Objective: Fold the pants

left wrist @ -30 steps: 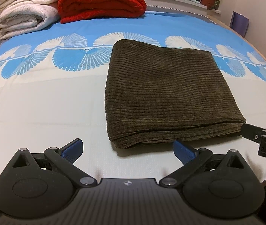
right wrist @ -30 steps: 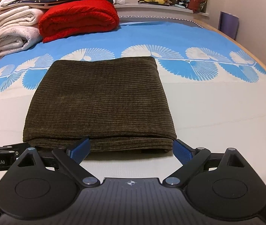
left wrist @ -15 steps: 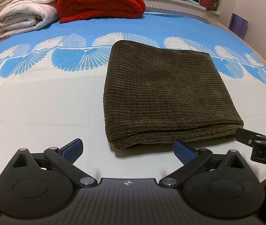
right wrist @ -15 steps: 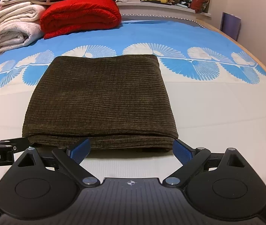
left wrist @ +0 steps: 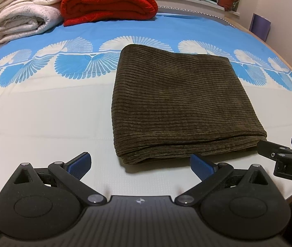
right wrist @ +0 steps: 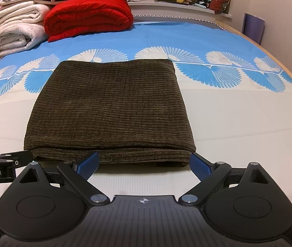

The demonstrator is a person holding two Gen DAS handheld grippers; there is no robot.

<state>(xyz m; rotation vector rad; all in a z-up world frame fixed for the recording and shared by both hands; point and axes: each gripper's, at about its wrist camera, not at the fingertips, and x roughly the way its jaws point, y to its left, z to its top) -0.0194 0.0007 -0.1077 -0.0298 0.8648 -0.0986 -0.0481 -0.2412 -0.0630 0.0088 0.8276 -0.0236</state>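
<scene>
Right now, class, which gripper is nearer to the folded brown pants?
Right. The right gripper is centred at the folded brown pants' near edge; the left gripper sits off their near-left corner.

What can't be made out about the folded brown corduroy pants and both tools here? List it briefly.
- Folded brown corduroy pants: waistband, leg ends and layer count are tucked inside the fold in both views.
- Pants' far edge: its own top hides it.
- Right tool: in the left wrist view, the frame's right edge cuts it off.
- Left tool: in the right wrist view, the left edge cuts it off.
</scene>
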